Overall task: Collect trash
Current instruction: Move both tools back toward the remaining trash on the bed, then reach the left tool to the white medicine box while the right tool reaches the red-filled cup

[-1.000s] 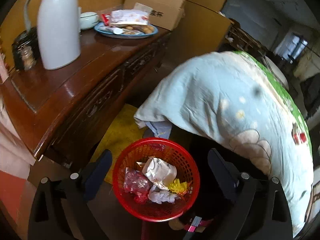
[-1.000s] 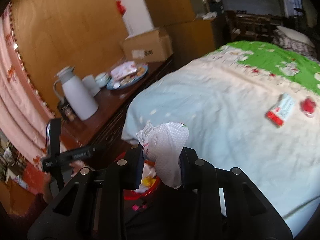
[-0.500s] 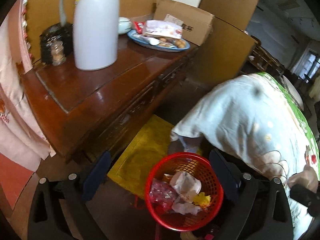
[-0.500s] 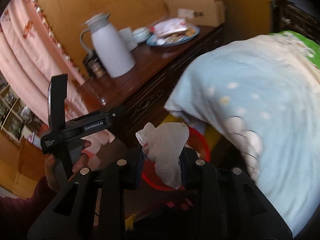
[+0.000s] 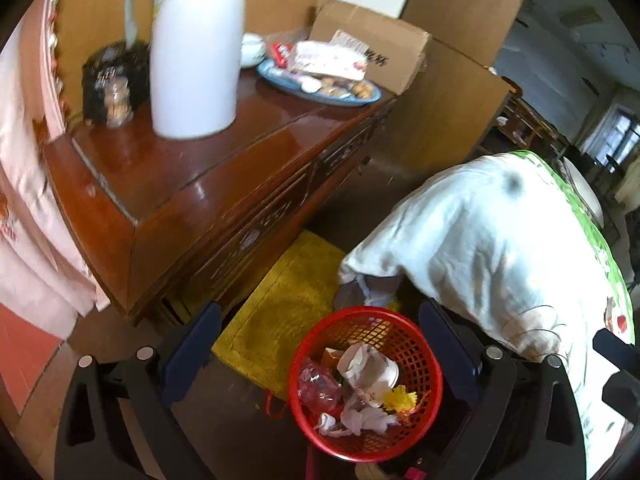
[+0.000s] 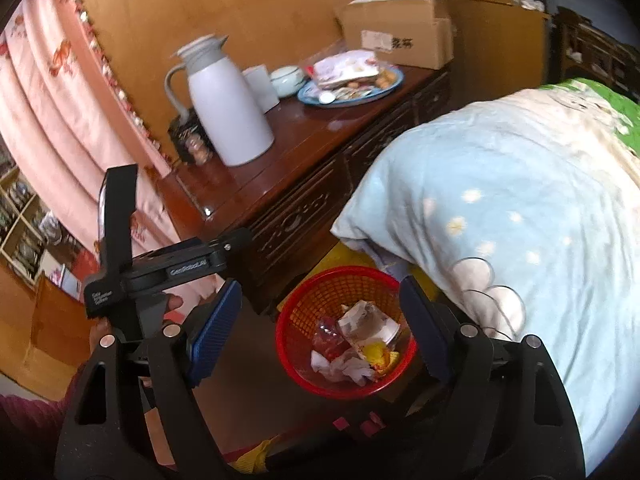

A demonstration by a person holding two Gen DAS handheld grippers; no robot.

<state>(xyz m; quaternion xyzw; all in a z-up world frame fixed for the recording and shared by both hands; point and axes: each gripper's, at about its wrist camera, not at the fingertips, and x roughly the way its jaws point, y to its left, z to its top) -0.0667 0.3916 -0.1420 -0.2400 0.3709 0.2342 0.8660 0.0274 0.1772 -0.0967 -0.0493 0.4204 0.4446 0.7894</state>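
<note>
- Our right gripper (image 6: 320,320): black frame, blue ribbed pads (image 6: 214,330), silver screws.
- Our left gripper (image 5: 320,350): black, dark-blue pads (image 5: 191,346); white lettering on its body.
- Our sleeve (image 6: 28,412): maroon knit.

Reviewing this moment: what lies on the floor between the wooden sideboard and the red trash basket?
A yellow mat lies between the sideboard and the red basket, clearest in the left wrist view; the basket's rim overlaps its near edge.

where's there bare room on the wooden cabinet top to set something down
The front stretch of the cabinet top, between the white thermos and the blue plate, is bare. The back is crowded: dark tin beside the thermos, small bowl, snack-laden plate, cardboard box.
</note>
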